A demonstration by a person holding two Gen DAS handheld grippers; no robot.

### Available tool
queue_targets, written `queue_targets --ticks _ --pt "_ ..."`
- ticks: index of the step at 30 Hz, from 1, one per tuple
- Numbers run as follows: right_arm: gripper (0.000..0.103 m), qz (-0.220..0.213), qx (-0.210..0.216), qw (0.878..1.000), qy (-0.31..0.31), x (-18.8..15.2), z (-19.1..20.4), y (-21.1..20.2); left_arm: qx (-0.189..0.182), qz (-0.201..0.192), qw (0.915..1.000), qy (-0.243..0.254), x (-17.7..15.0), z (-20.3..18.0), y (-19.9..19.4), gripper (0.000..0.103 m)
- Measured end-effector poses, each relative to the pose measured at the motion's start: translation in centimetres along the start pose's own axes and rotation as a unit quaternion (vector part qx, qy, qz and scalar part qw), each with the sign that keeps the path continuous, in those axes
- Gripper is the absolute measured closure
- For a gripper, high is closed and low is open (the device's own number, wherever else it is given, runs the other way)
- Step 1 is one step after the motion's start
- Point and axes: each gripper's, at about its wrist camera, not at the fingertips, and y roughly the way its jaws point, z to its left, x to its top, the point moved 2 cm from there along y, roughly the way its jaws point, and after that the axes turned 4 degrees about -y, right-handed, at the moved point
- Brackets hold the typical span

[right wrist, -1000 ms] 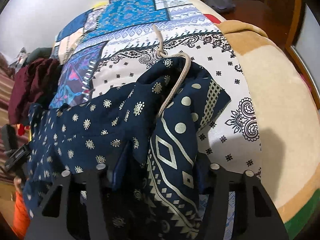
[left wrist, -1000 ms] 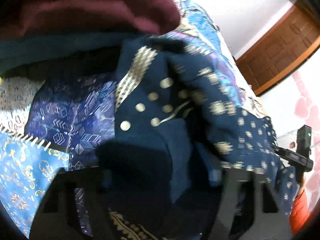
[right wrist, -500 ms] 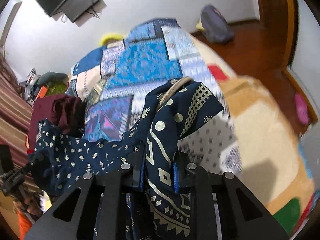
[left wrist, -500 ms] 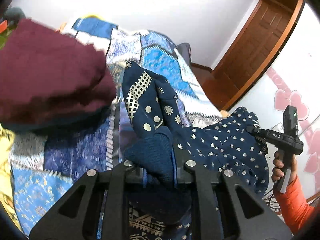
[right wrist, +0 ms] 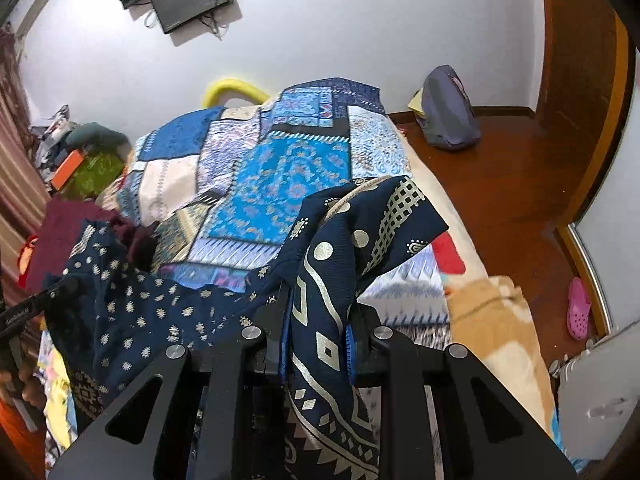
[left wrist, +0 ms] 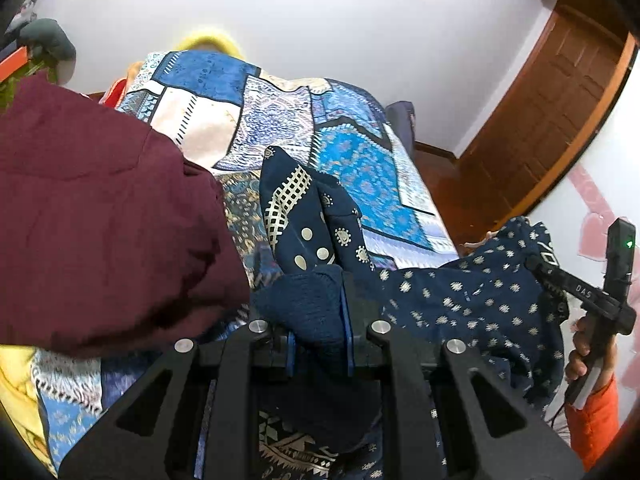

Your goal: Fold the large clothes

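A navy garment with cream dots and geometric print [left wrist: 460, 300] hangs between both grippers above a patchwork bed. My left gripper [left wrist: 318, 320] is shut on a bunched navy edge of it. In the left wrist view the right gripper [left wrist: 536, 260] shows at the far right, held by a hand, with the cloth stretched to it. My right gripper [right wrist: 320, 320] is shut on the patterned border of the garment [right wrist: 332, 264]; a beige drawstring [right wrist: 352, 196] runs along the fold. The left gripper's tip [right wrist: 64, 286] pokes in at the left edge, pinching the cloth.
A maroon garment [left wrist: 100, 220] lies heaped on the bed's left side. The blue patchwork bedspread [right wrist: 280, 168] covers the bed, with a tan blanket [right wrist: 492, 320] at its right edge. A grey backpack [right wrist: 448, 112] and a pink shoe [right wrist: 578, 308] sit on the wooden floor.
Both grippers shut on the navy garment and rose, lifting it off the bed; the cloth now hangs stretched between them and the room wall has come into view.
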Motion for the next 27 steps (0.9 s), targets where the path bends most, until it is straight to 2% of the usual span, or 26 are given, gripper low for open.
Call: queue_targets --ticks 4,7,10,12,14,15,16,18,20,21,22,25,27 --pt "0.084 0.001 -0.042 0.999 -0.007 1.2 -0.8 2.1 0.031 -0.004 0.9995 0.007 1.1 0.2 2.1 0.086" --pt "0.083 0.011 -0.069 0.998 -0.006 1.6 -1.3 3.6 0.048 0.008 0.9988 0.009 1.4 0.4 3.8 0.085" --pt "0.078 0.036 -0.097 0.994 -0.023 1.5 -1.6 4.9 0.092 0.002 0.9951 0.036 1.0 0.0 4.3 0.085" --pt "0.074 0.044 -0.136 0.989 -0.045 0.9 -1.7 5.1 0.118 -0.007 0.9913 0.058 0.9 -0.2 4.1 0.084" --pt "0.073 0.026 -0.213 0.974 -0.074 0.6 -1.8 4.1 0.124 -0.01 0.9899 0.067 0.8 -0.3 3.8 0.075" --pt "0.07 0.018 -0.25 0.964 -0.086 0.6 -1.9 3.3 0.125 -0.012 0.9897 0.069 0.7 -0.4 3.5 0.066" --pt "0.062 0.014 -0.261 0.961 -0.092 0.6 -2.0 2.6 0.125 -0.016 0.9895 0.072 0.6 -0.5 3.1 0.059" --pt "0.053 0.005 -0.226 0.97 -0.092 0.4 -2.2 0.4 0.123 -0.024 0.9888 0.082 0.1 -1.0 1.9 0.058" --pt "0.051 -0.004 -0.192 0.978 -0.083 -0.2 -2.3 -1.9 0.119 -0.025 0.9885 0.089 -0.4 -1.5 1.0 0.055" --pt "0.05 -0.006 -0.18 0.98 -0.081 -0.6 -2.3 -3.1 0.118 -0.026 0.9883 0.093 -0.7 -1.8 0.5 0.047" --pt "0.047 -0.006 -0.172 0.982 -0.082 -0.9 -2.2 -3.9 0.118 -0.027 0.9881 0.096 -1.0 -2.0 0.1 0.038" --pt "0.036 -0.009 -0.166 0.982 -0.091 -2.3 -1.8 -6.7 0.117 -0.038 0.9862 0.11 -2.3 -2.8 -1.7 0.035" --pt "0.033 -0.012 -0.159 0.982 -0.098 -3.5 -1.4 -8.6 0.118 -0.033 0.9849 0.122 -3.4 -3.3 -2.8 0.035"
